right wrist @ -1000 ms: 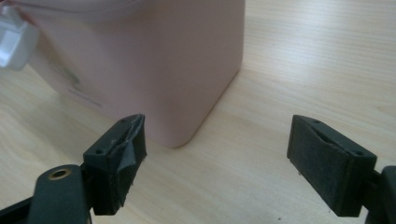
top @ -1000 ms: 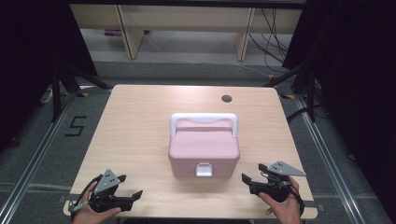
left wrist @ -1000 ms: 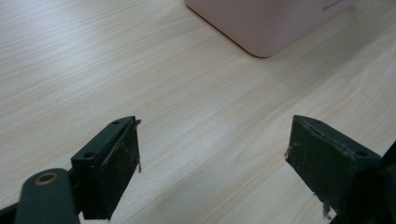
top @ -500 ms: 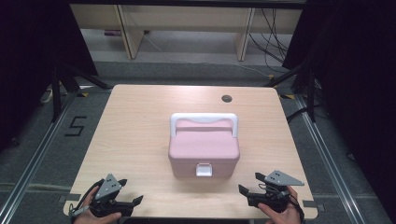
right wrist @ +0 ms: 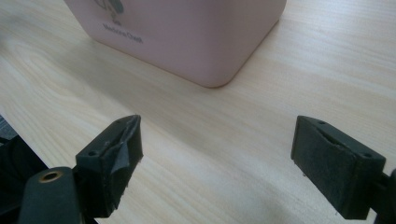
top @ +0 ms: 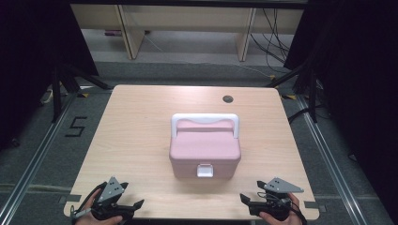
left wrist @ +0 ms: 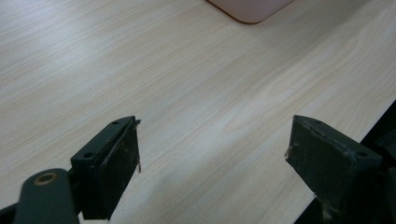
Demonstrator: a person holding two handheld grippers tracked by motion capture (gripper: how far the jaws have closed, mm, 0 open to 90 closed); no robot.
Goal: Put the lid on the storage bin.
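Pink medicine box [top: 205, 152] sits latched; both grippers, left gripper [top: 123, 207] and right gripper [top: 253, 201], wait near its front, jaws spread, empty; approach the white latch [top: 204, 170] squarely.

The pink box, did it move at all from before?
No. The pink box sits in the same spot on the table, just as far from the small dark hole near the far edge. Neither gripper touches it.

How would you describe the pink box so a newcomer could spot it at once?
Start at the light wooden table. Near its middle sits the pink box, lid closed, apart from both tongs at the near edge. A white carry handle lying along its far side and a small white latch on the near face mark it out.
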